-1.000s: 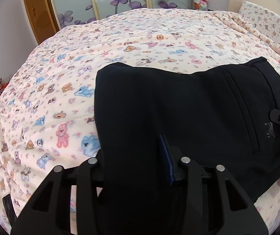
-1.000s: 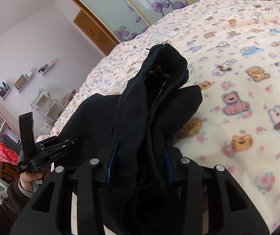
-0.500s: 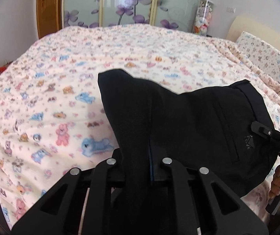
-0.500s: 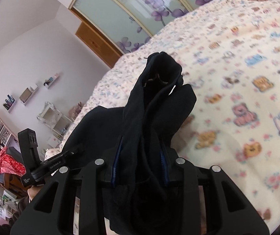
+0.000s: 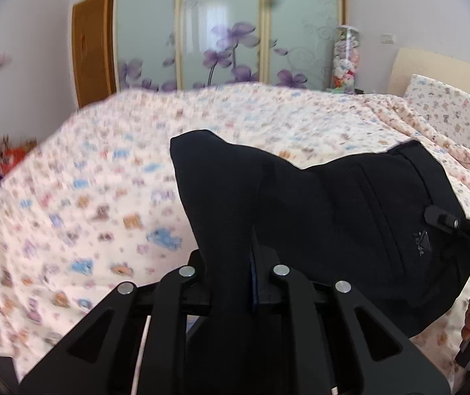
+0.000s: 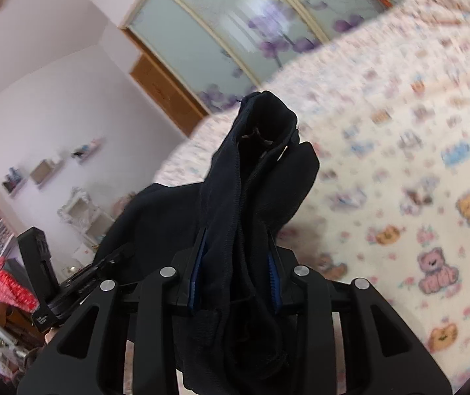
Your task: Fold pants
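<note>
The black pants (image 5: 333,210) hang lifted above the bed, stretched between my two grippers. My left gripper (image 5: 235,279) is shut on a fold of the dark cloth at one end, and the fabric hides its blue pads almost fully. The back pocket and a small logo show toward the right, where the other gripper (image 5: 458,227) grips the waistband. In the right wrist view my right gripper (image 6: 235,276) is shut on a thick bunch of the pants (image 6: 254,171), which rises past the blue pads (image 6: 272,273). The left gripper (image 6: 70,283) shows at lower left.
A bedspread (image 5: 86,197) printed with small bears and animals covers the bed under the pants. A pillow (image 5: 448,108) and headboard lie at the right. Sliding wardrobe doors (image 5: 228,26) with purple flowers stand behind, beside a wooden door (image 5: 90,49). Shelves and clutter (image 6: 1,263) line the wall.
Both grippers closed tighter on the pants and rose, lifting the cloth off the bedspread. Both views tilted up, showing more of the wardrobe and wall.
</note>
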Tool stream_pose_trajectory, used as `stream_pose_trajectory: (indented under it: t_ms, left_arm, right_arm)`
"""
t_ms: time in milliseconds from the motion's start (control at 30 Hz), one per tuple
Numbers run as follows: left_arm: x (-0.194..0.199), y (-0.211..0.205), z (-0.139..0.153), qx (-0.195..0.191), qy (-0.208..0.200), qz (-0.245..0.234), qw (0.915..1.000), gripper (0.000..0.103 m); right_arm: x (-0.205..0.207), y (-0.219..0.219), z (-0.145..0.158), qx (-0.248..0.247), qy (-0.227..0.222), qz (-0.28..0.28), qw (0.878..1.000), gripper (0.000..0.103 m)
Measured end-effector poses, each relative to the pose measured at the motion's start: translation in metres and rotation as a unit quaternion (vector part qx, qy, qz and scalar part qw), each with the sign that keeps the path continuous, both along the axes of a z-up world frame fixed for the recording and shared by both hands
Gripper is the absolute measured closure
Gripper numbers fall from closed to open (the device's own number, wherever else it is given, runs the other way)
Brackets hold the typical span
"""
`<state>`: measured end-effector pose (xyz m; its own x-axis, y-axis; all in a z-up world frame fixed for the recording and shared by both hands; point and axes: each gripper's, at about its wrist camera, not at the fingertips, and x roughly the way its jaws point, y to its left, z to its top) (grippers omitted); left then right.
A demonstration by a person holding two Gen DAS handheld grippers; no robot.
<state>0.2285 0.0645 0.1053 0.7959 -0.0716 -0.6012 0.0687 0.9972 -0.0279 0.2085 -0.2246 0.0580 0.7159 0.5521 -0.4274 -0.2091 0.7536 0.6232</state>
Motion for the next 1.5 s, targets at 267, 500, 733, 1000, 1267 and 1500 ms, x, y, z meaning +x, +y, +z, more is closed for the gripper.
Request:
stream_pose_trajectory:
  t_ms: [267, 500, 733, 1000, 1267, 1500]
  left_arm:
    - [0.022, 0.020, -0.066, -0.008, 0.042, 0.046, 0.9980, 0.054]
    - [-0.014, 0.065, -0.032, -0.046, -0.014, 0.112, 0.9926, 0.019]
    - [-0.032, 0.052, 0.001, -0.139, -0.038, 0.030, 0.9891, 0.006]
    - [-0.009, 0.011, -0.048, -0.079, 0.059, 0.030, 0.9946, 0.006]
    - [0.003, 0.023, -0.086, -0.107, 0.100, 0.047, 0.9882, 0.003]
    - [-0.064, 0.026, -0.042, -0.155, -0.032, -0.009, 0.9874, 0.004]
  right_arm:
    - [0.014, 0.000, -0.036, -0.063, 0.061, -0.038, 0.995, 0.057]
    - [-0.016, -0.019, -0.016, -0.075, 0.043, -0.101, 0.991, 0.041]
    - [-0.049, 0.002, 0.025, -0.008, -0.046, -0.001, 0.999, 0.041]
    - [-0.038, 0.023, -0.021, -0.035, 0.064, 0.033, 0.997, 0.037]
    - [-0.046, 0.009, -0.035, 0.013, 0.052, 0.031, 0.998, 0.037]
    - [-0.073, 0.009, 0.004, 0.043, 0.010, 0.039, 0.998, 0.029]
